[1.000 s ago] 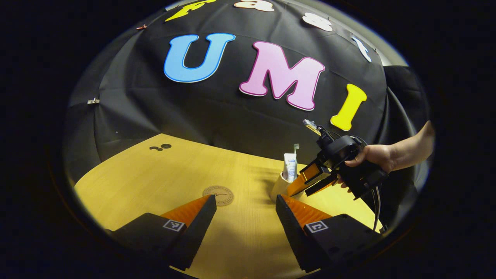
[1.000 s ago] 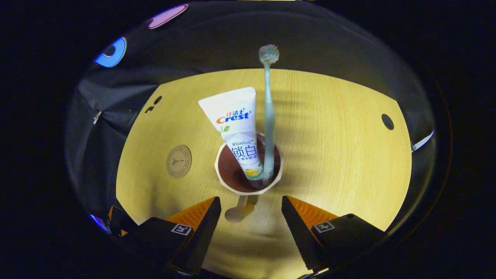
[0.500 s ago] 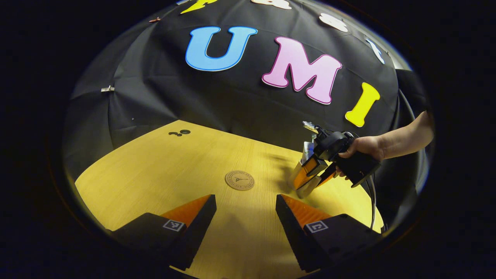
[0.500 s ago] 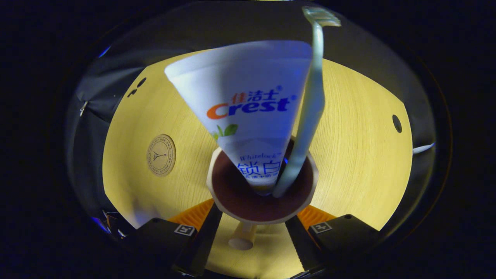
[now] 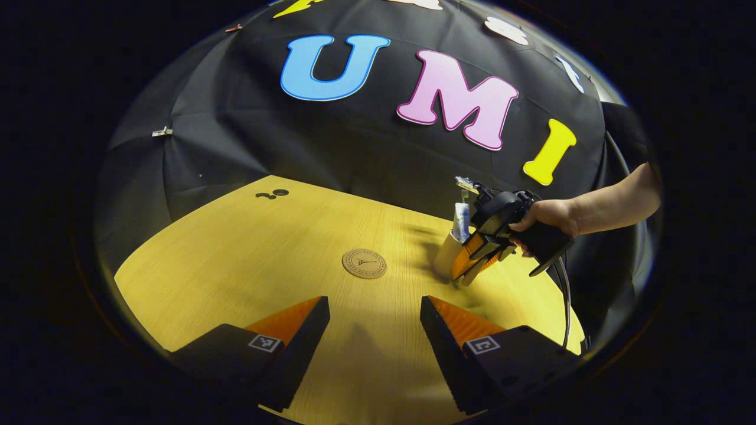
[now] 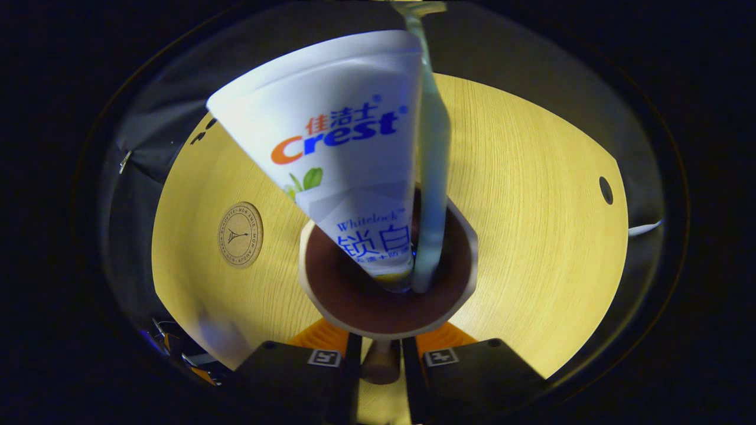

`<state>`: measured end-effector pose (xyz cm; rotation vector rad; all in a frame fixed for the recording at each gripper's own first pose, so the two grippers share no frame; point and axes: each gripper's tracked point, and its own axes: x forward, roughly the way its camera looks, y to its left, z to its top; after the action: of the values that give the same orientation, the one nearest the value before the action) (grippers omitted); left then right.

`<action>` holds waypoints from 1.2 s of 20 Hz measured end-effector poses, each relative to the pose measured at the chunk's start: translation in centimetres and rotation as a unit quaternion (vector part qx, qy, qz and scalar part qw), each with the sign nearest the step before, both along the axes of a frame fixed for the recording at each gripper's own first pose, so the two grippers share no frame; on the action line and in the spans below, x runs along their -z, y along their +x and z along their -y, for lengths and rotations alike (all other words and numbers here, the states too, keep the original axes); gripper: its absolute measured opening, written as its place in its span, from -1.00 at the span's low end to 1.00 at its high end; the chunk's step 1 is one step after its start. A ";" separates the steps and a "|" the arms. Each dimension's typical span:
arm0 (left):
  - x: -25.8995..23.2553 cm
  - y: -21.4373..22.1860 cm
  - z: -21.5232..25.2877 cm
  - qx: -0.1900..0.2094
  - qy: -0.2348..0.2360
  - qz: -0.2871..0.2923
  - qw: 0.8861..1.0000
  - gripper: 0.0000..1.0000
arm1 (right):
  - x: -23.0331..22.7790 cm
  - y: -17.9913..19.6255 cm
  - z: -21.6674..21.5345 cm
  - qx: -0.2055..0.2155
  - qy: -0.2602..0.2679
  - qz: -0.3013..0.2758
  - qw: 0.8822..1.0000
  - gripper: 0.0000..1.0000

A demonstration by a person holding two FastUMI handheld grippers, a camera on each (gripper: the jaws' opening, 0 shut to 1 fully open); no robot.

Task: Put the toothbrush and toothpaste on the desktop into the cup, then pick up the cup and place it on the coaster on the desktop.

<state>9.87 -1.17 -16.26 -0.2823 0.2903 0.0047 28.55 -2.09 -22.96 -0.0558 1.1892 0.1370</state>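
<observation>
Cup (image 6: 387, 307) handle pinched by right hand-held gripper (image 6: 381, 369); coaster (image 6: 240, 234) apart.

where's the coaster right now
The coaster lies flat on the bare desktop, left of the cup in the left gripper view, apart from it.

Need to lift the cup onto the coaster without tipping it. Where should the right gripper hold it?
Grip the handle on the cup's near side, coming in level from there. The toothpaste and toothbrush stand tall above the rim, blocking a top grasp. The right gripper looks closed on the handle.
</observation>
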 end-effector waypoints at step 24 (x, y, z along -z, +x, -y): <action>1.7 -4.6 -0.6 0.001 0.001 -0.018 1.000 0.95 | -4.4 0.3 -12.4 -0.119 0.013 0.077 0.990 -0.45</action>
<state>5.25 -0.54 -17.93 -0.2800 0.3265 0.0089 28.83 10.36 -18.60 -0.1822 1.0234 0.3513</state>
